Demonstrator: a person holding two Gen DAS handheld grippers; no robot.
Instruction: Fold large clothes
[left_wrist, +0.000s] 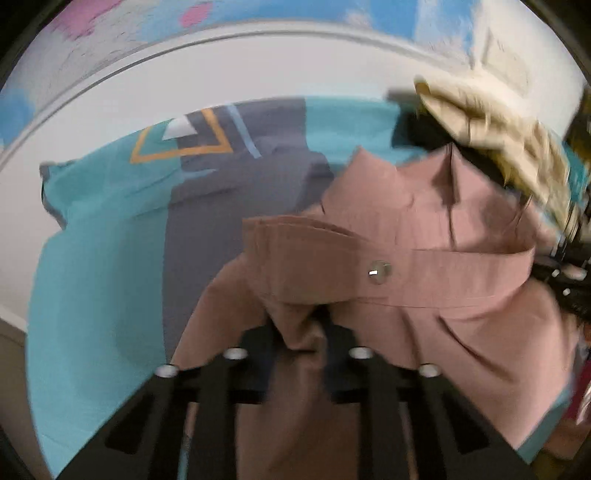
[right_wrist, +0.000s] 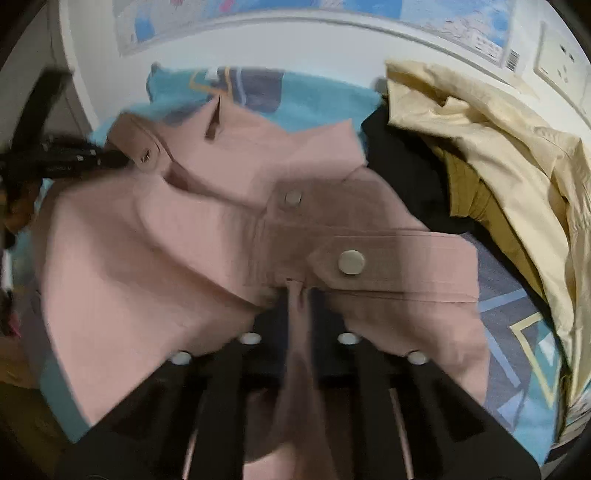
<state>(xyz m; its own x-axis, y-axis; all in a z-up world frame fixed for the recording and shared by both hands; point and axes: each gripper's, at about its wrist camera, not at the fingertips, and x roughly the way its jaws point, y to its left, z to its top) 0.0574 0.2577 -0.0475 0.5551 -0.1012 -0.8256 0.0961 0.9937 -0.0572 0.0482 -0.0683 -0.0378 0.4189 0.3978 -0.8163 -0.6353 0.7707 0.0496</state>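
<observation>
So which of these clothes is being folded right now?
Look at the bed with the teal and grey cover. Clothes lie heaped on it: a cream jacket and something black. The one being folded is the dusty pink garment with round metal snaps.

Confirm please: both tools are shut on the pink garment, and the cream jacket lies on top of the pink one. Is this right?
Not quite. The cream jacket lies apart, beside the pink garment, as the right wrist view shows. The rest holds: the left tool and right tool are shut on pink cloth.
</observation>
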